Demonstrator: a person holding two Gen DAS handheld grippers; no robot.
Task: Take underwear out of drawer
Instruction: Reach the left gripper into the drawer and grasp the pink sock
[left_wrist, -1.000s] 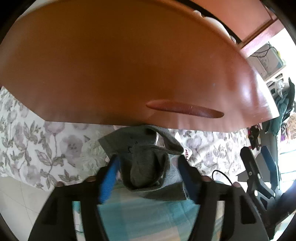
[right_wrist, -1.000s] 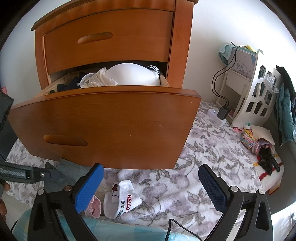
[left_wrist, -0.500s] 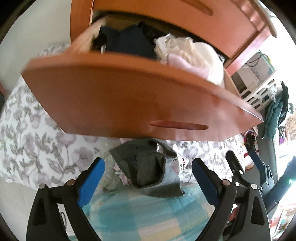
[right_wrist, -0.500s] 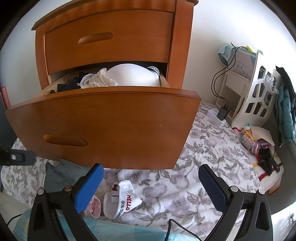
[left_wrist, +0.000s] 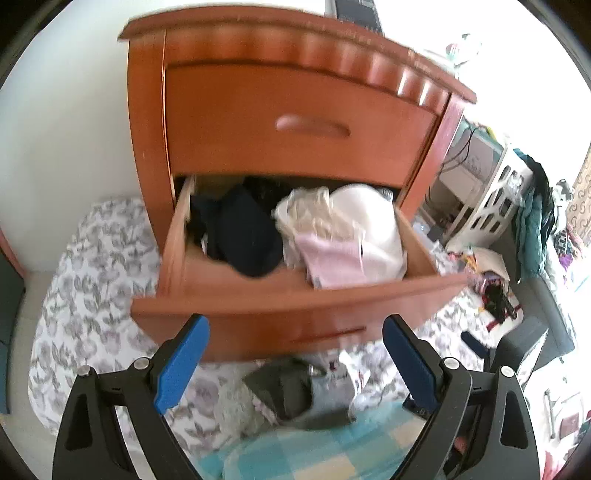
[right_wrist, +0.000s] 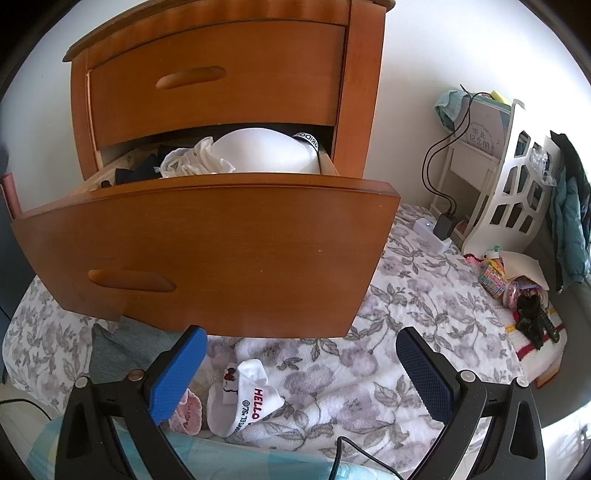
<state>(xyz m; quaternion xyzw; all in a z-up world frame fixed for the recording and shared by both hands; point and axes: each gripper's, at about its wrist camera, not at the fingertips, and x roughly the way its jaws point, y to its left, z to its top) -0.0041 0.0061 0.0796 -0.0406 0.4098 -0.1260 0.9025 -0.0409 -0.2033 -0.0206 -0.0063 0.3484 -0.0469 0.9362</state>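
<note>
The lower drawer (left_wrist: 295, 317) of a wooden nightstand stands pulled out, and the right wrist view shows its front (right_wrist: 229, 254). Inside lie dark clothes (left_wrist: 243, 232), cream and white garments (left_wrist: 354, 218) and a pink folded piece (left_wrist: 332, 258). A grey pair of underwear (left_wrist: 291, 391) lies on the flowered bedding below the drawer front. My left gripper (left_wrist: 295, 358) hangs open above it, empty, looking down into the drawer. My right gripper (right_wrist: 303, 373) is open and empty in front of the drawer, over a white sock (right_wrist: 247, 398).
The shut upper drawer (left_wrist: 295, 122) is above. A white shelf unit (right_wrist: 498, 188) with cables and a charger (right_wrist: 443, 225) stands to the right. Toys and small items (right_wrist: 517, 291) lie on the flowered bedding (right_wrist: 406, 332). A small pink garment (right_wrist: 188, 413) lies beside the sock.
My left gripper let go of the grey underwear, opened wide and rose, so its view went from the drawer front to the drawer's inside. The right gripper kept still.
</note>
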